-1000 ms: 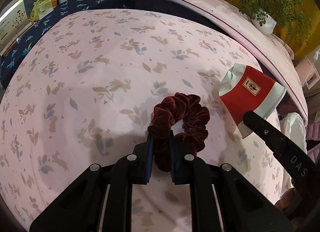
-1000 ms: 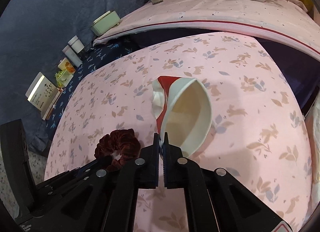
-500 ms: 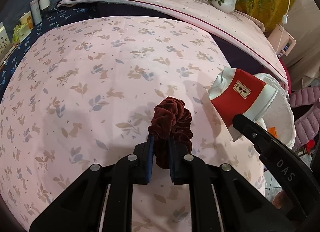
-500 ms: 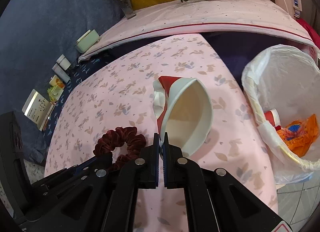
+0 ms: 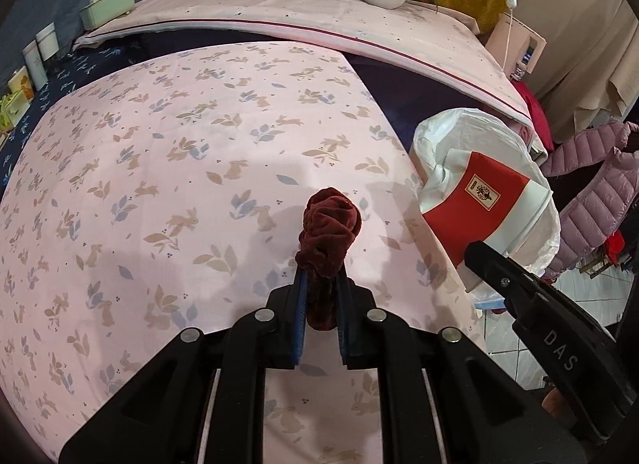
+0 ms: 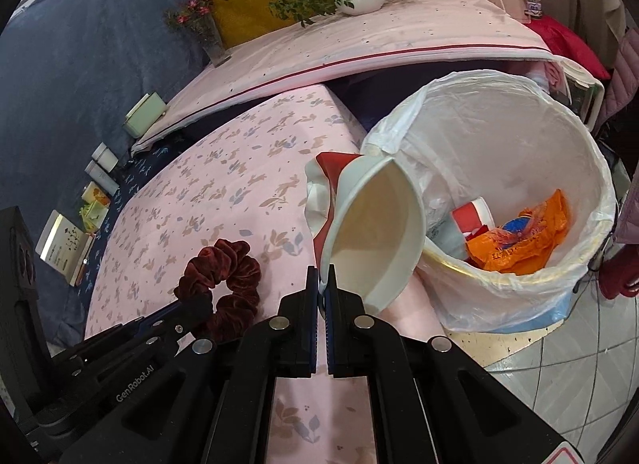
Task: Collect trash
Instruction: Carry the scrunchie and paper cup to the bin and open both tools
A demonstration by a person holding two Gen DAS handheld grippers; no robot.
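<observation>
In my left view, the bin (image 5: 485, 132) is coming in at the right edge where a second ago only bed (image 5: 159, 144) was showing, so I am carrying both loads toward the drop. My left fingers (image 5: 320, 306) are clenching the scrunchie (image 5: 329, 224), dangling mid-frame above the bedspread.

In my right view, the bin (image 6: 519, 136) is now filling the right half, orange wrapper (image 6: 519, 236) inside. My right fingers (image 6: 322, 300) are pinching the cup (image 6: 375, 224) rim, nearly shut; the cup is hanging at centre, overlapping the bin's near edge. The scrunchie (image 6: 223, 276) is trailing at lower left.
</observation>
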